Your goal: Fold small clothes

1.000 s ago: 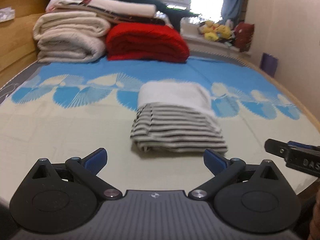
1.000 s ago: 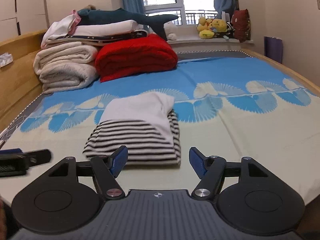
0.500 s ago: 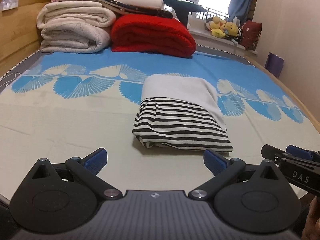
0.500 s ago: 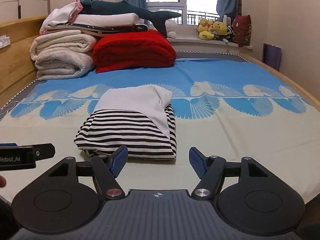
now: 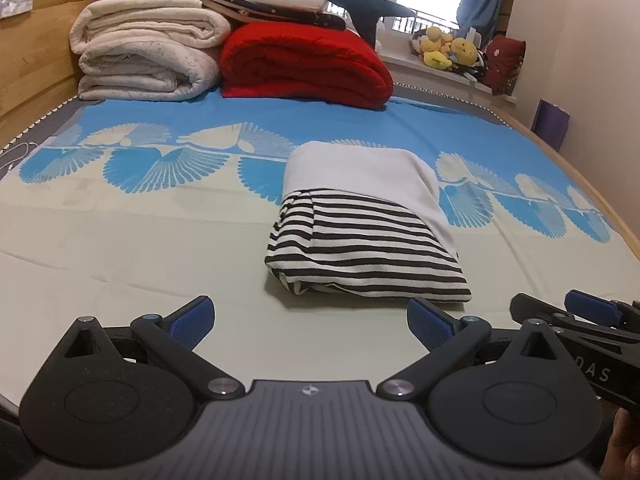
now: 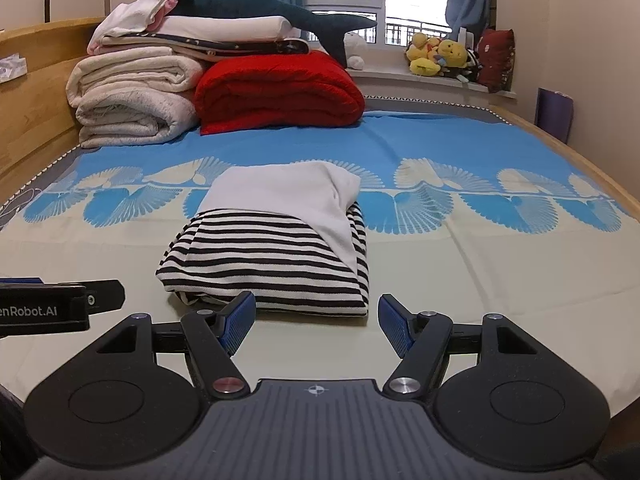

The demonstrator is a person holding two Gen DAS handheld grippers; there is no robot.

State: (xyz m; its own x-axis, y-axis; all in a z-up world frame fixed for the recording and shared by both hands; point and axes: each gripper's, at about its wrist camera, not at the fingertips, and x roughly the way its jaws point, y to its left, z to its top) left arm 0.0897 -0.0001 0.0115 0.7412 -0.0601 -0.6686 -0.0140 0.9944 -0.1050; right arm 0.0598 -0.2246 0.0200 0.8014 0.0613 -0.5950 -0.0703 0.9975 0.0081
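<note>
We see the folded striped garment point(image 6: 268, 256) dead ahead, long axis running away from us. Right gripper point(image 6: 316, 320) sits nearer, almost touching its front edge; left gripper point(image 5: 310, 320) lies just short. Both spread wide, holding nothing.

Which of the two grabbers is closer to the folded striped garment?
Right, as far as I can judge. The right gripper sits at the striped garment's near edge, one fingertip overlapping it. The left gripper hangs slightly back, off its left corner. Both are open.

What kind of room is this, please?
Most likely a bedroom: a bed with a wooden frame, folded blankets stacked at its head, and plush toys on the windowsill.
</note>
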